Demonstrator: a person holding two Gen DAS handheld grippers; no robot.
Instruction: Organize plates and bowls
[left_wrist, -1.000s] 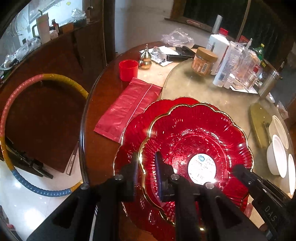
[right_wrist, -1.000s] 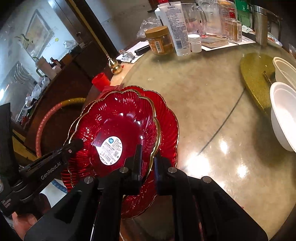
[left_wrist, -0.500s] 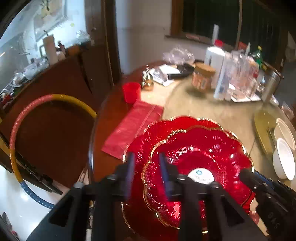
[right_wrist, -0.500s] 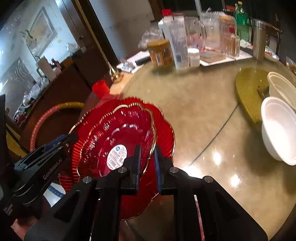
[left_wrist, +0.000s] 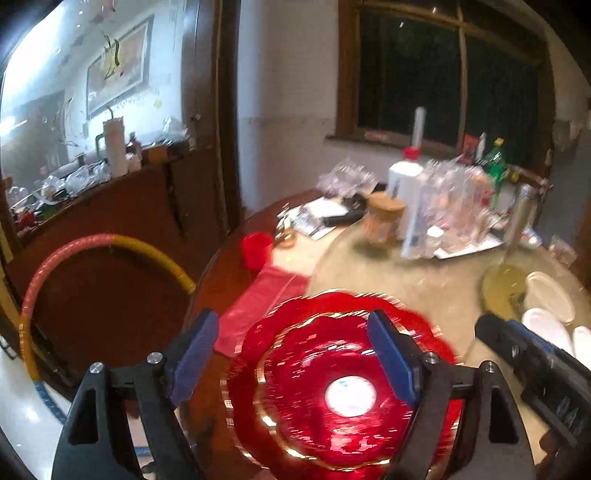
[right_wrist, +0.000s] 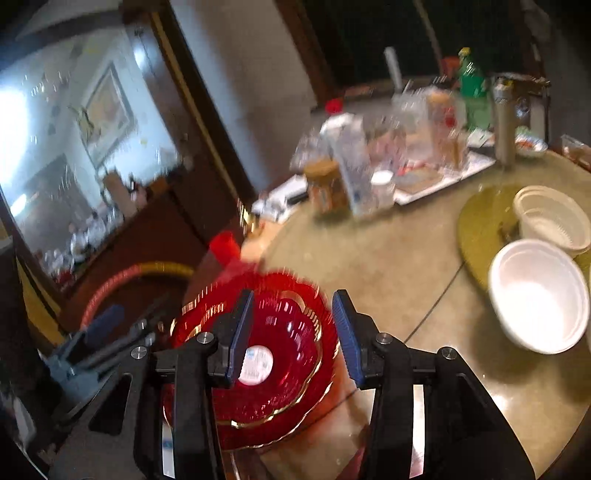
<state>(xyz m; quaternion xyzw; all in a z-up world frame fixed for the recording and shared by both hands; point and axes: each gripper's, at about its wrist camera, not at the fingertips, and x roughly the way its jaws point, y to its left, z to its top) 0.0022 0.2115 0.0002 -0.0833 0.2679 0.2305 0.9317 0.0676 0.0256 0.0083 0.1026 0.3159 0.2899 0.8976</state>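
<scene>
Two red scalloped plates with gold rims are stacked on the table; the smaller top plate (left_wrist: 332, 398) (right_wrist: 269, 354) has a white sticker and sits on the larger plate (left_wrist: 424, 314) (right_wrist: 207, 299). My left gripper (left_wrist: 295, 354) is open above the stack, holding nothing. My right gripper (right_wrist: 291, 332) is open above the stack, holding nothing. White bowls (right_wrist: 535, 295) (left_wrist: 546, 325) stand to the right. The right gripper shows in the left wrist view (left_wrist: 532, 362). Both views are blurred.
A green-gold mat (right_wrist: 484, 218) lies under the bowls. Bottles, jars and a tray (right_wrist: 399, 162) crowd the table's far side. A red cup (left_wrist: 256, 249) and red bag (left_wrist: 266, 295) lie left of the plates. A hoop (left_wrist: 96, 243) leans beside the table.
Both grippers have opened, let go of the top plate's rim and pulled up and back. The plates remain stacked on the table.
</scene>
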